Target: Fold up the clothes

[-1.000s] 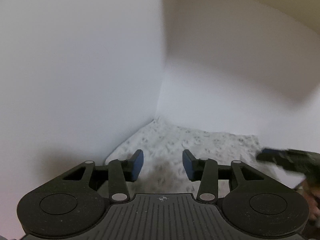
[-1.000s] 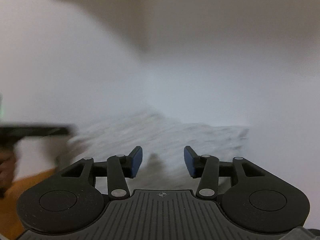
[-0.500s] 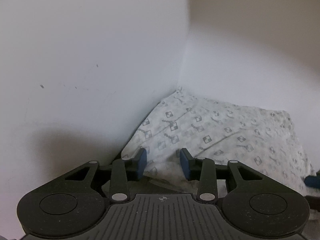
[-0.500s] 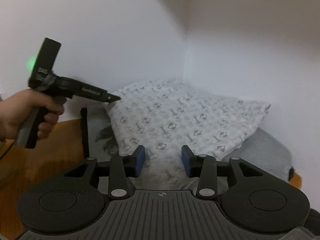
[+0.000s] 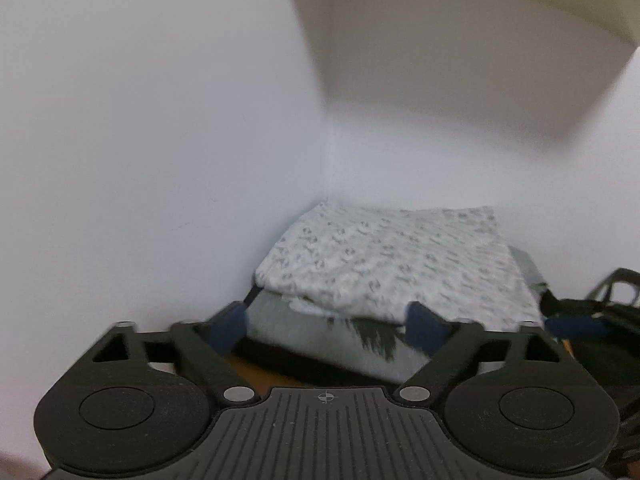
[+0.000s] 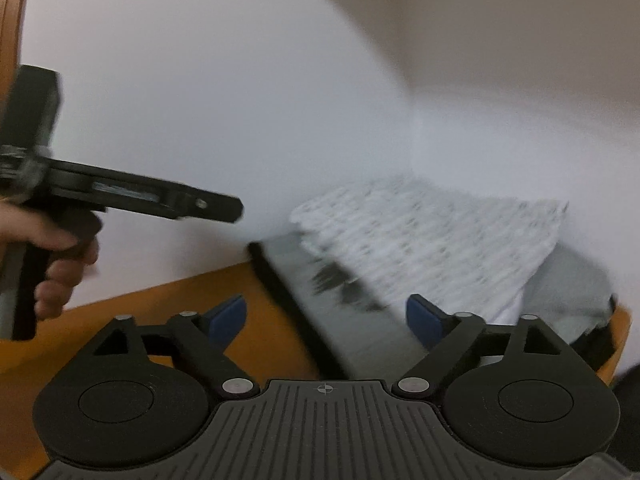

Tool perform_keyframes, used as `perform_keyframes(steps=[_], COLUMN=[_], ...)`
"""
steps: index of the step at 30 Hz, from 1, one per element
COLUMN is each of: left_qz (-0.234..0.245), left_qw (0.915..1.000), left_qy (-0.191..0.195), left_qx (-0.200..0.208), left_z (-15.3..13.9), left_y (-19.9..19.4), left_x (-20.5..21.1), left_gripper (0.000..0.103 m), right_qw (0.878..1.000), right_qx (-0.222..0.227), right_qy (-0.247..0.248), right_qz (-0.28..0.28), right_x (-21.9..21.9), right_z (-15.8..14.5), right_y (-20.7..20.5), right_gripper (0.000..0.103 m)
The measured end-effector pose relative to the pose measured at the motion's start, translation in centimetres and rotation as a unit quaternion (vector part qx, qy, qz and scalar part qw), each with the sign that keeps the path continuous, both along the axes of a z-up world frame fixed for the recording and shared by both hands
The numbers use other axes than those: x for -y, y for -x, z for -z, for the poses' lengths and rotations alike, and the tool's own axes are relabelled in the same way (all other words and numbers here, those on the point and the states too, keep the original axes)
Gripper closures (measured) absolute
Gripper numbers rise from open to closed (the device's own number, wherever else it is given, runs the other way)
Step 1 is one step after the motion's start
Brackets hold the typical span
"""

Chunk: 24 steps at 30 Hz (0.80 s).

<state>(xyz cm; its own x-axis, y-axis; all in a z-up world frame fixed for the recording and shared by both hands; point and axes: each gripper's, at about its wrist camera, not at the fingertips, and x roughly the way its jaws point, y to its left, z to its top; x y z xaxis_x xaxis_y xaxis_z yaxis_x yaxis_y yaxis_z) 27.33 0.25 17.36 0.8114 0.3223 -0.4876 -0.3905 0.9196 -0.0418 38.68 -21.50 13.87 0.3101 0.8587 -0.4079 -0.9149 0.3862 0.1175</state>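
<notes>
Nearest in the left wrist view, the left gripper (image 5: pixel 326 326) has its jaws spread wide with nothing between them, its blue pads (image 5: pixel 226 326) hanging just short of the clothes. In the right wrist view the right gripper (image 6: pixel 326 318) is likewise released and empty, its blue-tipped fingers (image 6: pixel 424 320) apart over the near edge of the pile.

Under and ahead of both lies an orange-brown table (image 6: pixel 132 320), bare on the left side of the right view. A hand (image 6: pixel 48 256) at the left edge of that view grips the pistol handle of the left gripper, which is seen there from the side and points toward the pile.

The clothes sit at the far end of the table, pushed into the corner. A grey garment (image 6: pixel 360 320) with a dark edge and a dark printed motif lies flat at the bottom. On top of it rests a folded white garment (image 5: pixel 396 268) with a small grey repeat pattern, its far corner touching the walls. Both are blurred by motion, so the print cannot be read.

Beyond, two plain white walls (image 5: pixel 160 140) meet in a vertical corner right behind the pile. Higher up, a cream surface (image 5: pixel 460 40) juts out over the corner and casts a soft shadow on the right-hand wall.
</notes>
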Motion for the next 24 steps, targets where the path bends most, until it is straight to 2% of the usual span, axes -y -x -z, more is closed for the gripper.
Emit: perform_keyframes(steps=[2,4,9,16,24], left_qz=[-0.001,-0.003,-0.011,-0.023,-0.003], left_qw=[1.0000,1.0000,0.9998,0.9988,0.9988], left_qy=[0.005,0.009,0.017,0.033,0.033], left_qx=[0.001,0.003,-0.006,-0.029,-0.035], left_z=[-0.6,-1.1,1.1,5.5,7.1], left_y=[2.7,5.4,11.4,18.0,21.7], left_x=[0.7,1.3,1.6,0.8,-0.3], left_gripper=[0.000,0.000,0.000,0.000,0.000], right_qw=[1.000,0.999,0.997,0.993,0.979], right_qx=[-0.018,-0.036,-0.063,-0.033,-0.035], right_qy=[0.004,0.009,0.030,0.055,0.086], right_qz=[0.000,0.004,0.026,0.103,0.179], right_x=[-0.3,-0.6,-2.1,-3.8,-4.4], right_z=[0.2,0.6,1.9,4.0,6.3], right_y=[1.6,3.1,7.1,12.9,18.0], right_gripper=[0.005,0.001,0.000,0.000,0.000])
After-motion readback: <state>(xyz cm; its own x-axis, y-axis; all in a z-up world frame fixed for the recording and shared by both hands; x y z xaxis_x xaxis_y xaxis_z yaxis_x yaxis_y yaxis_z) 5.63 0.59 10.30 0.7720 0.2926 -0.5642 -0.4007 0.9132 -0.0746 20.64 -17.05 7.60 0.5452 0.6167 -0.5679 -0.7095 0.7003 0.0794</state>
